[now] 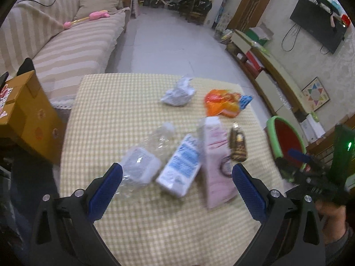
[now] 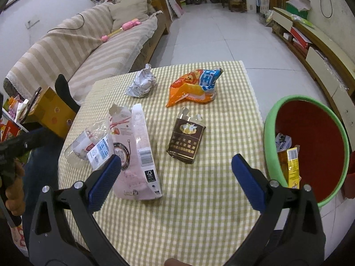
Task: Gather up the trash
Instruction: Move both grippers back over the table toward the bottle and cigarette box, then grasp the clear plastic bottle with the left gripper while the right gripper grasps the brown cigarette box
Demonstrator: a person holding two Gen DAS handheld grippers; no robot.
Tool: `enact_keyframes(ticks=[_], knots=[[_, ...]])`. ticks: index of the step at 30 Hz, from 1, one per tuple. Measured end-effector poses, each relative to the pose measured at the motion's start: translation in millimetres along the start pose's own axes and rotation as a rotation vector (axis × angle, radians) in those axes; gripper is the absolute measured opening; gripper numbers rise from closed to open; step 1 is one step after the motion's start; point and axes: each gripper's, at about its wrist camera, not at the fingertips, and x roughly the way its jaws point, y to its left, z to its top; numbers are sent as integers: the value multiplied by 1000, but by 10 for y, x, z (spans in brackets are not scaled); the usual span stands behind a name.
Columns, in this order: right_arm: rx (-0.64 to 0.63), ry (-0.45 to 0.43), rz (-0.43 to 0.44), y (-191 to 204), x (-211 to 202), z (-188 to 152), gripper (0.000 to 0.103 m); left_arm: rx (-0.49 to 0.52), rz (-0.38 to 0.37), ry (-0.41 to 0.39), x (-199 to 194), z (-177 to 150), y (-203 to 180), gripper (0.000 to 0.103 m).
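Both the left claw (image 1: 177,177) and right claw (image 2: 176,169) hang spread, empty. The left view is blurred. The pink carton (image 2: 138,153) partly hides the clear bottle (image 2: 85,143) on the tabletop (image 2: 199,199).

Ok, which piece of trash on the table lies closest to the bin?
The brown cigarette pack, flattened and torn open on top. It lies nearest the green-rimmed bin; the pink carton and the bottle sit farther left.

Pink carton (image 2: 136,153), brown packet (image 2: 186,143), orange bag (image 2: 193,87), crumpled paper (image 2: 142,82) flat on checked cloth (image 2: 199,199).

Left view motion-blurred, esp. clear bottle (image 1: 153,150); bin (image 2: 269,119) contents partly hidden by rim.
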Motion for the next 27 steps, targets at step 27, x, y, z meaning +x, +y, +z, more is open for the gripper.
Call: enact_keyframes(ticks=[27], knots=[[74,148,-48,-131,1014,181,98,182,129,212,960,43,381,86]])
